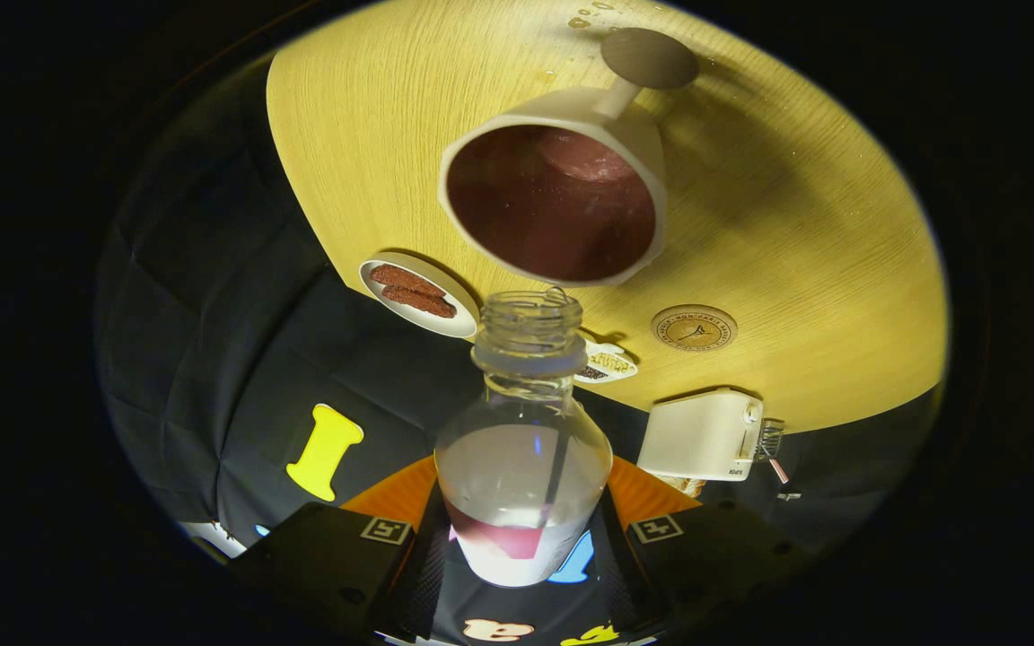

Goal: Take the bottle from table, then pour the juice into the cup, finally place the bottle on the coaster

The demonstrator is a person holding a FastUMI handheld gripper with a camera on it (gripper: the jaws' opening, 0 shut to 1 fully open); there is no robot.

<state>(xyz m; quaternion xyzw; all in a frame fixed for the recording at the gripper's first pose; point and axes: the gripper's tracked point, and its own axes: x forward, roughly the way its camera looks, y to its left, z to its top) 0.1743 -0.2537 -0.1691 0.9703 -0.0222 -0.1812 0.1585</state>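
Gripping the clear plastic bottle (523, 440) from both sides, the gripper (521, 538) has its two black fingers (337, 547) pressed against the lower body, so the claw is closed on it. The uncapped bottle is tipped forward, its threaded mouth pointing toward the white stemmed cup (562, 193) just ahead of the fingers. Only a small amount of pinkish-red juice shows near the bottle's base; most of the body looks empty, though the curved plastic makes this hard to judge.

Dark red juice fills much of the cup, which stands on a round foot on the pale yellow wooden table (795, 233). The bottle's mouth sits close beside the cup's rim, apparently not touching.

Beside the bottle's neck lies a small white oval plate (418, 294) carrying two brown biscuits. On the other side of the neck, a round wooden coaster (694, 327) lies flat on the table, apart from the cup. Near the table's edge sits a white boxy appliance (701, 435). A few droplets mark the wood beyond the cup's foot.
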